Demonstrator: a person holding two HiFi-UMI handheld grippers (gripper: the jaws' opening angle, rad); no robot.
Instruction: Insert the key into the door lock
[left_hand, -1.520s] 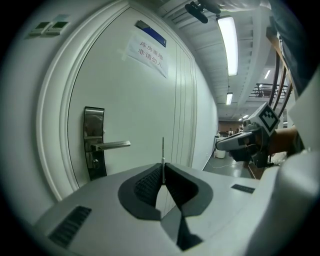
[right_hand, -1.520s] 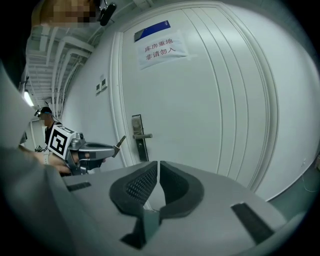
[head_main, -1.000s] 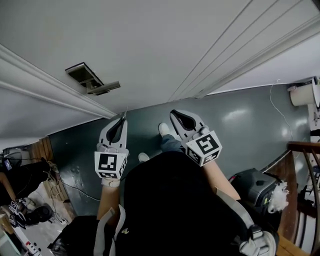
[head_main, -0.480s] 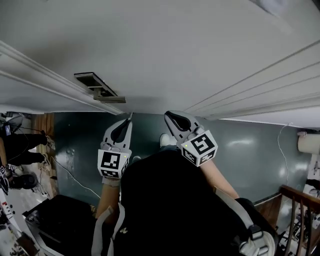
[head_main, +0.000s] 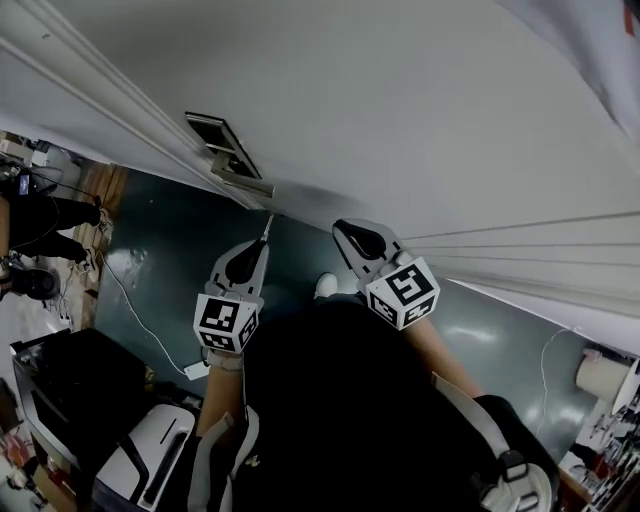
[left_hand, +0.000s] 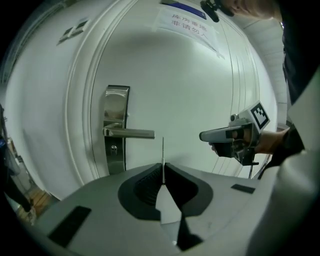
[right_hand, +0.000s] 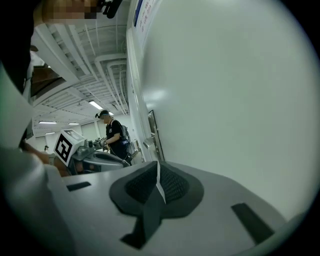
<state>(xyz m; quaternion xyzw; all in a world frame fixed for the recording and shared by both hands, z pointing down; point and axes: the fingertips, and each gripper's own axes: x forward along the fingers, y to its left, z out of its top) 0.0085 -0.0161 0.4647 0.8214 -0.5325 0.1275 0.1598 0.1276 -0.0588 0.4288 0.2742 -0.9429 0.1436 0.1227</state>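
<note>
I keep the left gripper closed on the key, which stands straight out of the jaws with its thin edge to the camera. The key is in the air, near the end of the lever handle and not touching the door lock. My right gripper is closed on nothing, beside the white door.

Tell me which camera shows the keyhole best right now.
The left gripper view: it faces the lock plate head-on, and the keyhole shows just below the lever. The head view sees the plate steeply from above, keyhole not visible; the right gripper view catches it edge-on.
</note>
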